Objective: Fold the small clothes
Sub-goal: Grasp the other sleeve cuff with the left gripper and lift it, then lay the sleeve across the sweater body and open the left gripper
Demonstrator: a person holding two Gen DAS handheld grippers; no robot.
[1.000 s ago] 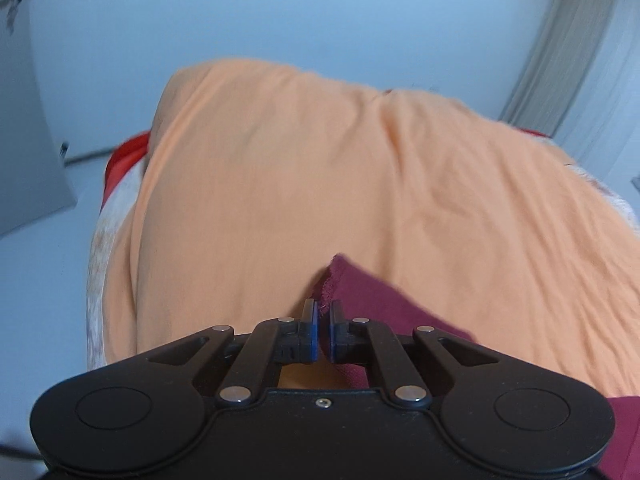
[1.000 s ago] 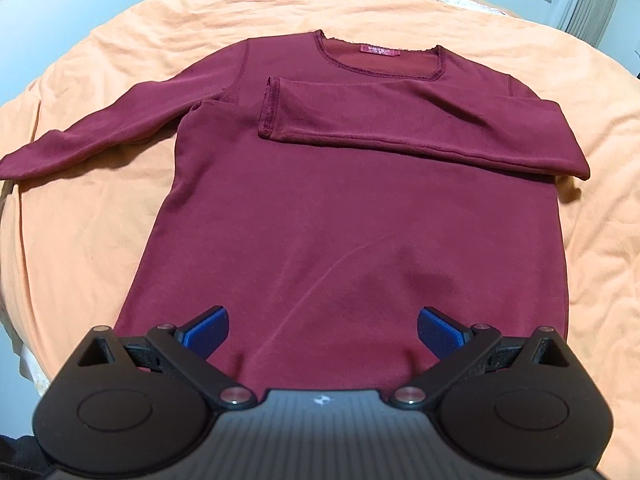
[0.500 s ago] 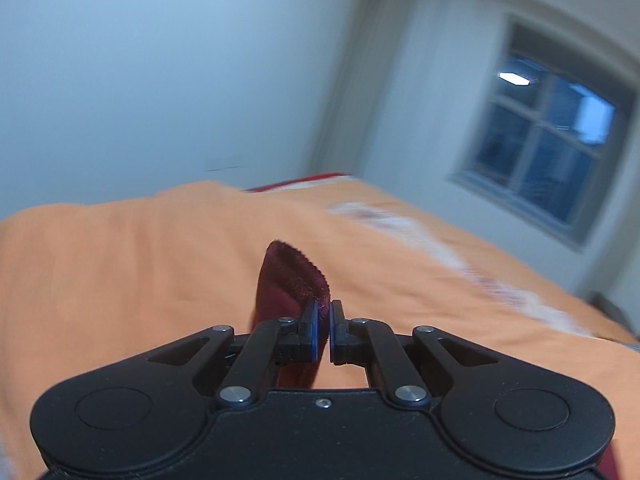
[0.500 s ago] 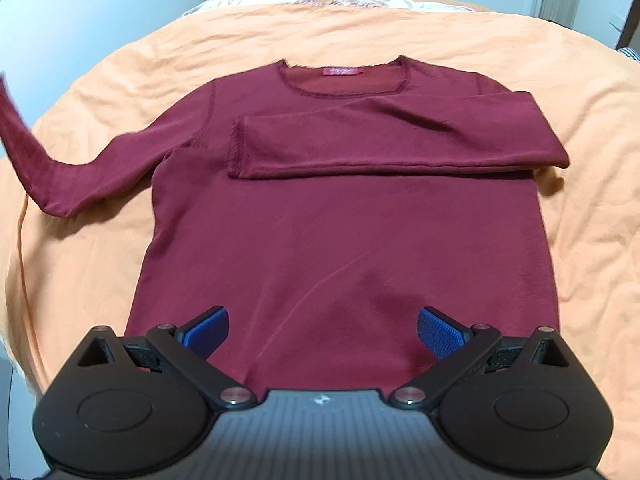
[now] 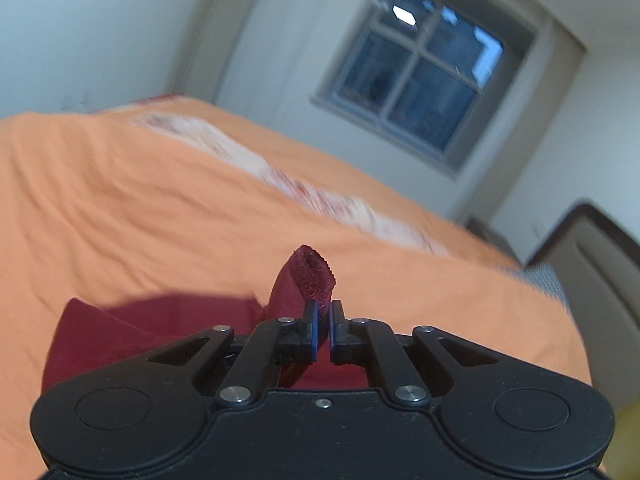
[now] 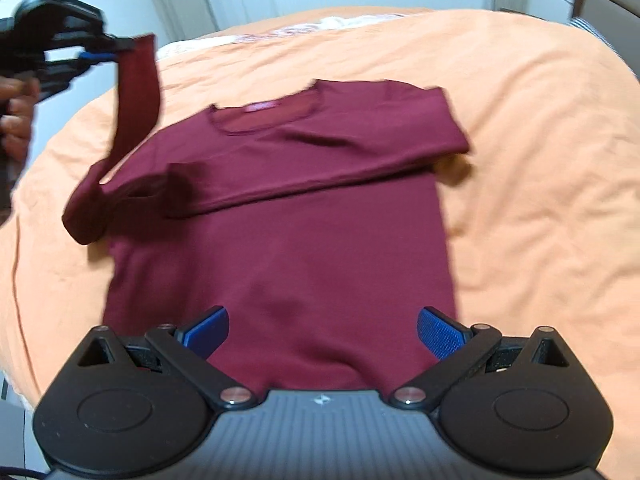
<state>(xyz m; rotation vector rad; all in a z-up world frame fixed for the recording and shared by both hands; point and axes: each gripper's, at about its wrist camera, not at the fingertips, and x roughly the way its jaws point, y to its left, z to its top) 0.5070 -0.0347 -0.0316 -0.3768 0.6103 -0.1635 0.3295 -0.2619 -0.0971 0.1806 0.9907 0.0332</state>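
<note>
The maroon shirt [image 6: 280, 216] lay flat on the orange bedspread [image 6: 540, 160], neck toward 12 o'clock and hem toward 6 o'clock. Its hem was cut off behind the black body of the right gripper [image 6: 322, 332], so the bottom edge could not be seen. 1 sleeve [image 6: 340, 160] lay folded across the chest, its cuff end toward 9 o'clock blurred and shadowed. The other sleeve [image 6: 134, 96] rose from the shoulder at about 9 o'clock, bent over in a loop near the bedspread, and climbed toward 11 o'clock, where its cuff was pinched in the left gripper [image 6: 120, 46]. A hand [image 6: 16, 116] holding that gripper showed only in part at the picture's 9 o'clock edge, blurred.

In the left wrist view the cuff [image 5: 314, 276] stood up just beyond the left gripper's [image 5: 324, 322] 2 fingertips at 12 o'clock, with the jaws clenched on the sleeve cloth right below it. More of the shirt [image 5: 120, 332] spread toward 8 o'clock, partly hidden under the gripper body. The bedspread [image 5: 140, 208] was smeared by motion, and a pale patterned strip on it was too blurred to make out. A window [image 5: 416, 76] sat at 1 o'clock.

The right gripper's jaws stood released, wide apart, with the 2 blue pads [image 6: 440, 336] over the lower body of the shirt; whether they touched it could not be told.
</note>
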